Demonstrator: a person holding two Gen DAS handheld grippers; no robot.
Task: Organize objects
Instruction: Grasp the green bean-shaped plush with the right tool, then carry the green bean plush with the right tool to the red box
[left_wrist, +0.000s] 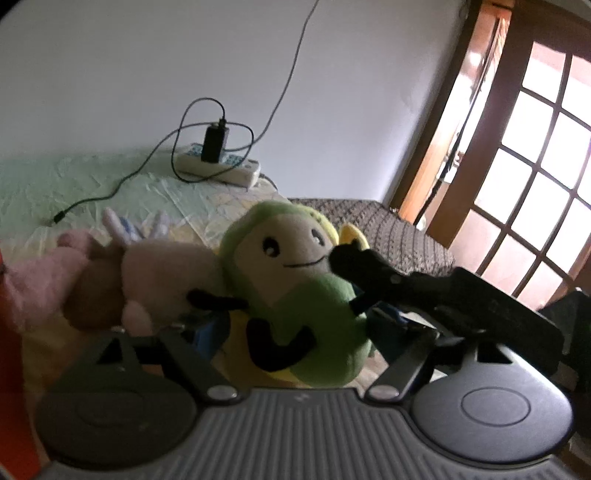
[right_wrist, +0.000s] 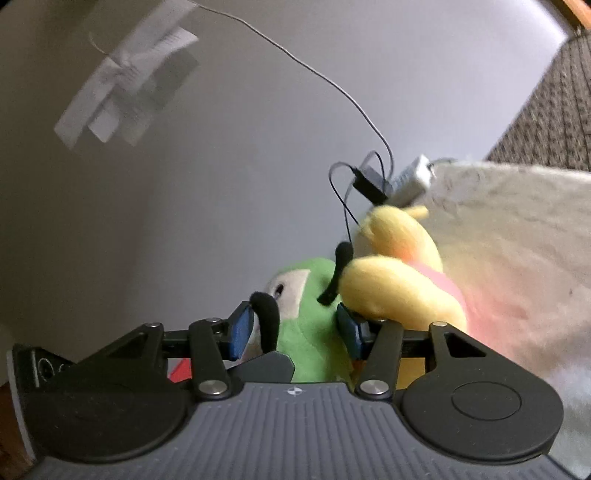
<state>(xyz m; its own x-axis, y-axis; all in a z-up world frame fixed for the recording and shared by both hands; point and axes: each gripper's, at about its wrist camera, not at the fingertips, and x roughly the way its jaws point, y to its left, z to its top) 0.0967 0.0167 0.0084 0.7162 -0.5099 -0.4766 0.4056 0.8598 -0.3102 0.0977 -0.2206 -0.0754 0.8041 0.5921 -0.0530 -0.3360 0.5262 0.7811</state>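
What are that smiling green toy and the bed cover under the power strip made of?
The green avocado plush looks like soft, matte fleece over stuffing: a fuzzy outline, rounded bulges, and an eye and smile that look stitched on. The pale green bed cover looks like thin sheeting with a slight sheen, possibly plastic or glossy fabric: it shows fine, crisp wrinkles that catch the light.

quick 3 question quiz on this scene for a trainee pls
1. True or false: a black charger is plugged into the white plastic power strip.
2. What sits between the right claw's blue pads?
A. yellow plush toy
B. green smiling plush toy
C. grey cable
3. Fill in: in the left wrist view, the fluffy soft toy farthest left is ___.

Key: 1 true; 2 B; 3 pink
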